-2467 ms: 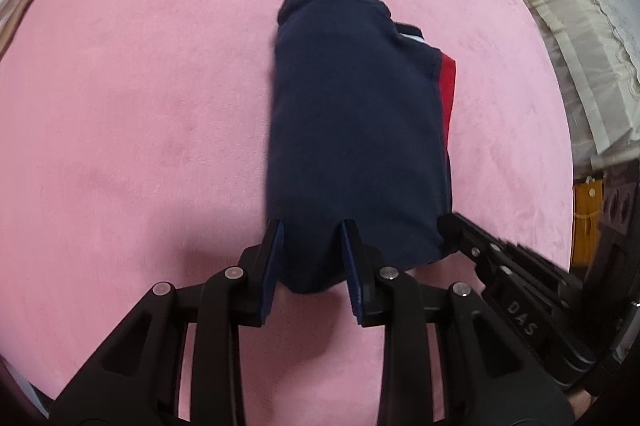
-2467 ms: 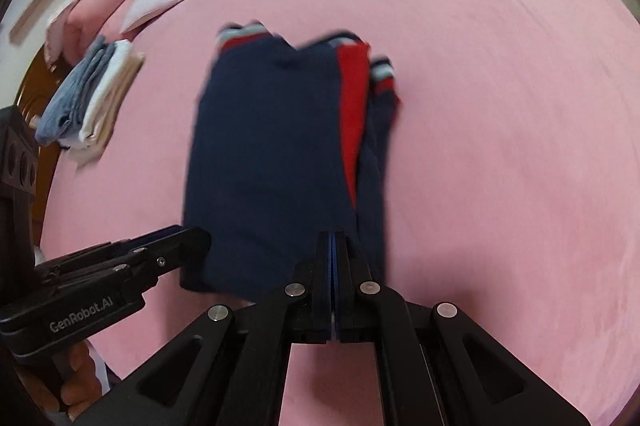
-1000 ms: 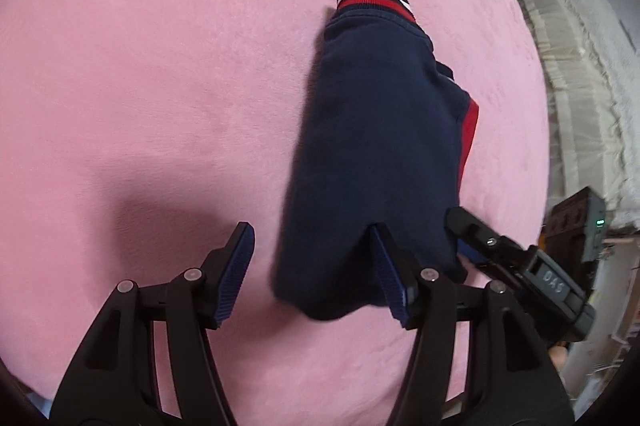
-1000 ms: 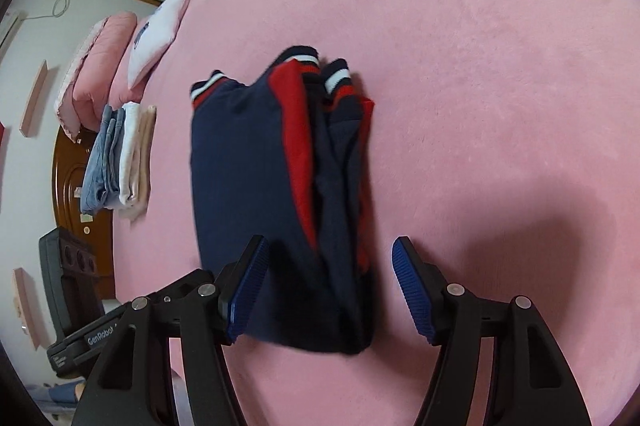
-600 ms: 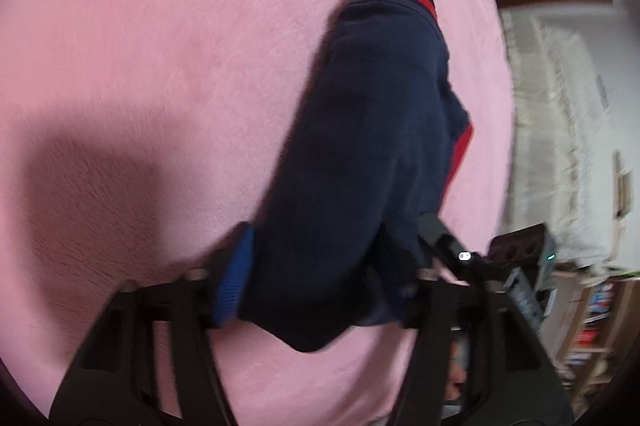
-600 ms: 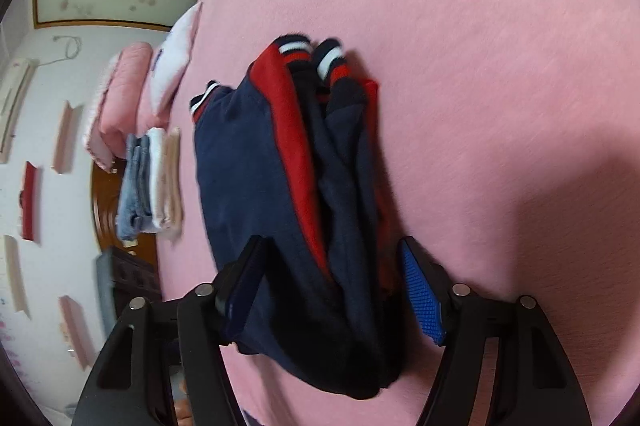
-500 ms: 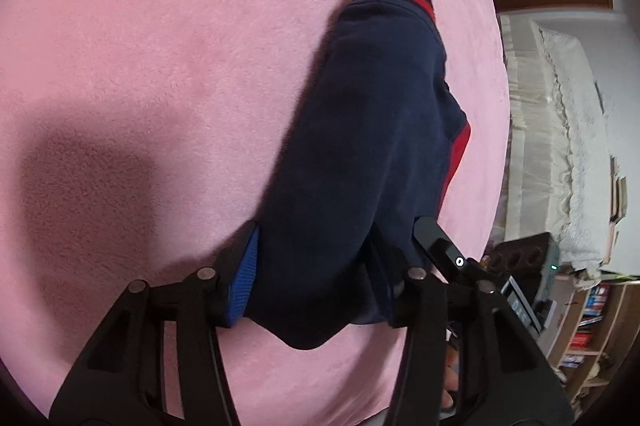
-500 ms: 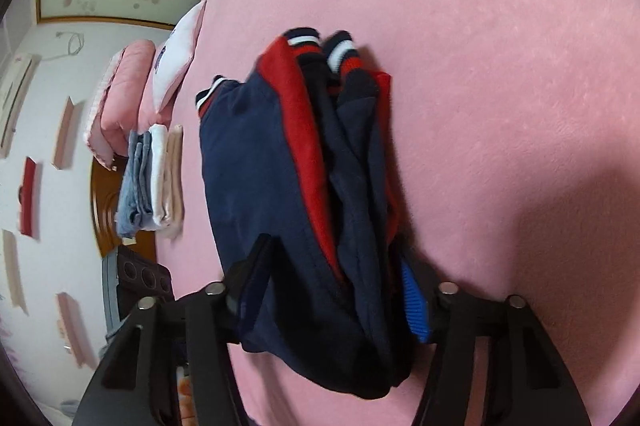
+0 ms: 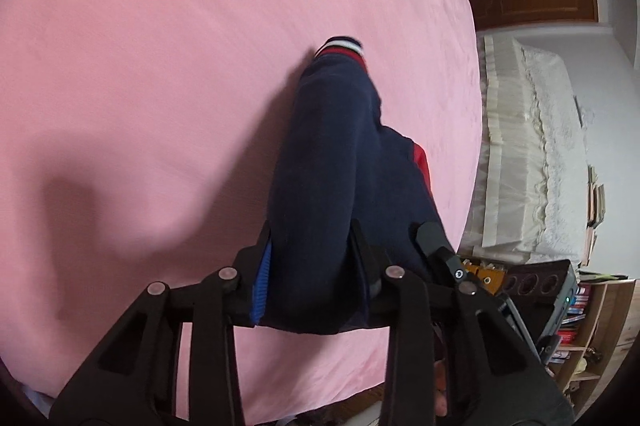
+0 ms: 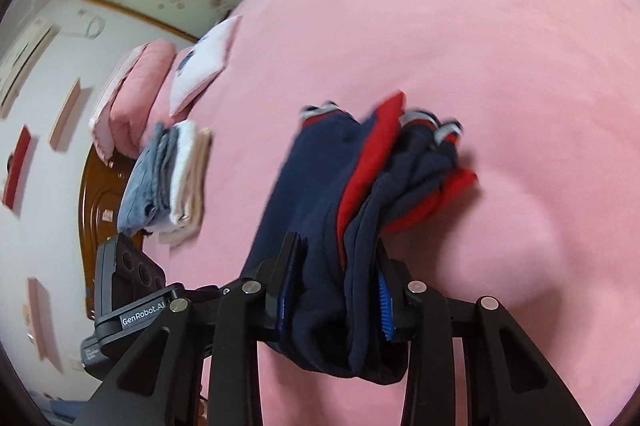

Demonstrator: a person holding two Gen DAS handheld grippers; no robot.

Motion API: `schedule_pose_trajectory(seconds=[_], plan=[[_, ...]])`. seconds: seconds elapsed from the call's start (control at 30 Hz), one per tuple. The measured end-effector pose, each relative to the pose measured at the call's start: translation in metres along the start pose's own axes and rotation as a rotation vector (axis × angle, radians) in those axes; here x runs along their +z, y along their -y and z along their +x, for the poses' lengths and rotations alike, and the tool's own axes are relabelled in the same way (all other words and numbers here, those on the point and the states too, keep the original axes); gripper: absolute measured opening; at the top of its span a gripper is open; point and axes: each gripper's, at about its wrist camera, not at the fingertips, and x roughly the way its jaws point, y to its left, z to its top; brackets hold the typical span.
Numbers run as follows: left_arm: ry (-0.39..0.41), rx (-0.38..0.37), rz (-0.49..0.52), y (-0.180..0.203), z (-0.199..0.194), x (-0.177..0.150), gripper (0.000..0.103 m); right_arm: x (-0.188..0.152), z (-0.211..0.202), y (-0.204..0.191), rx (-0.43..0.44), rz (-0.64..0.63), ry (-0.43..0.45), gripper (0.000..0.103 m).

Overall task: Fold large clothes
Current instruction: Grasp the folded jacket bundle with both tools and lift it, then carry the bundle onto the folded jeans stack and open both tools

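Observation:
A folded navy garment (image 9: 336, 162) with red panels and red-white striped cuffs is held above the pink bed (image 9: 160, 66). My left gripper (image 9: 312, 246) is shut on its near left edge, the thick fold filling the jaws. My right gripper (image 10: 336, 266) is shut on its near right edge, where the stacked navy and red layers (image 10: 360, 186) show side-on. The garment's far end droops toward the bed surface (image 10: 480, 26). The right gripper's body shows in the left wrist view (image 9: 444, 258).
A stack of folded clothes (image 10: 168, 182) lies at the left of the bed, with pink and white pillows (image 10: 160, 82) beyond it. A dark wooden headboard (image 10: 96, 210) is behind them. A white lace-covered bed (image 9: 532, 162) and bookshelf (image 9: 580, 326) stand to the right.
Both grippers opened, slid around the folded garment's near end and closed on it. The garment has been lifted off the bed and both views have tilted up.

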Motion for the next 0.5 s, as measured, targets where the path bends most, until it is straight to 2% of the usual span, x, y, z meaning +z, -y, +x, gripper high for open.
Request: schedule_pose_trajectory(seconds=[0.07, 0.17, 0.23, 0.3, 0.4, 0.5], plan=[[0.032, -0.008, -0.002, -0.011, -0.038, 0.027, 0.029, -0.011, 0.007, -0.044, 0.015, -0.011, 0.026, 0.033], [0.105, 0.005, 0.057, -0.023, -0.113, 0.074, 0.029, -0.018, 0.025, -0.126, 0.072, -0.037, 0.066, 0.033], [0.160, 0.013, 0.109, -0.026, -0.163, 0.112, 0.029, -0.014, 0.041, -0.184, 0.115, -0.093, 0.066, 0.033], [0.251, 0.027, 0.178, -0.026, -0.229, 0.157, 0.029, -0.006, 0.060, -0.256, 0.173, -0.187, 0.076, 0.033], [0.380, 0.088, 0.275, -0.021, -0.308, 0.214, 0.029, 0.010, 0.084, -0.356, 0.247, -0.309, 0.115, 0.033], [0.507, 0.182, 0.363, -0.025, -0.360, 0.266, 0.029, 0.023, 0.125, -0.439, 0.332, -0.353, 0.160, 0.033]])
